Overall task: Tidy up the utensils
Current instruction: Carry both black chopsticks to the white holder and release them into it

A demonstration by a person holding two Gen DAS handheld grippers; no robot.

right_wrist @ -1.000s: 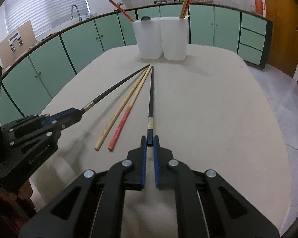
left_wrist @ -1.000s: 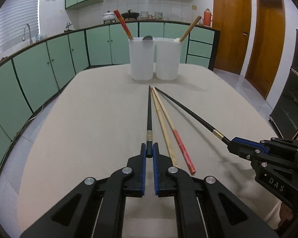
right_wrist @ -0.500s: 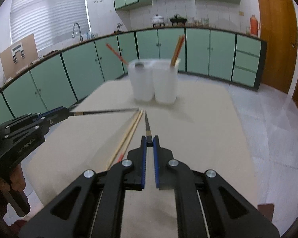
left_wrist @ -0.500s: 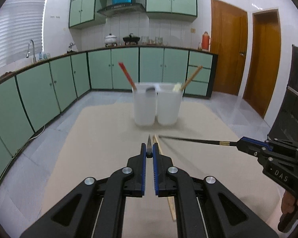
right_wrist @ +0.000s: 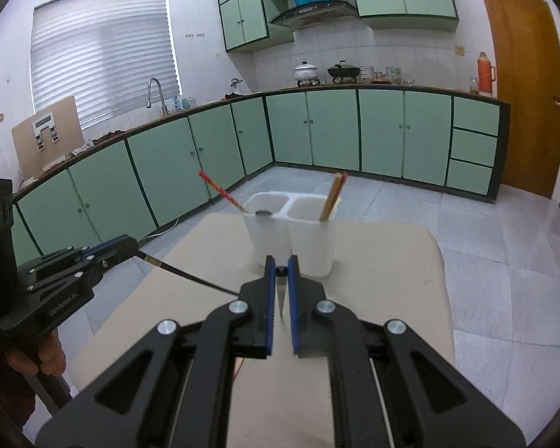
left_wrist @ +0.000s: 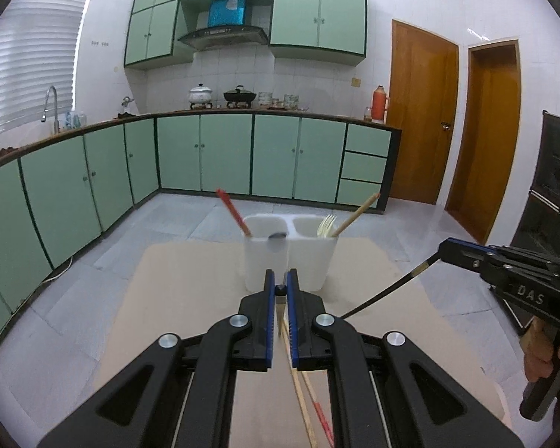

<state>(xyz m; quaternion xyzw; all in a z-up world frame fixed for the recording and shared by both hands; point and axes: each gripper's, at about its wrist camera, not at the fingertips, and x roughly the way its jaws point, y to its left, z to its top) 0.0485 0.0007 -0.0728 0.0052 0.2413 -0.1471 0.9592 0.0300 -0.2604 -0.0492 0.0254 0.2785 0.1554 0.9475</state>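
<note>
Currently left gripper is clamped on a black chopstick's butt end, tip hanging down; right gripper pinches the other black chopstick likewise, both short of the twin-cup holder. Light, stiff, slick: likely pivots, so grip near the thick end.

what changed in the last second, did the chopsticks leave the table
Both grippers lifted: the left gripper and right gripper each raised its black chopstick from flat on the table to hanging point-down. Both grips stayed shut. The wooden and red chopsticks remain on the table, the white holder unmoved.
</note>
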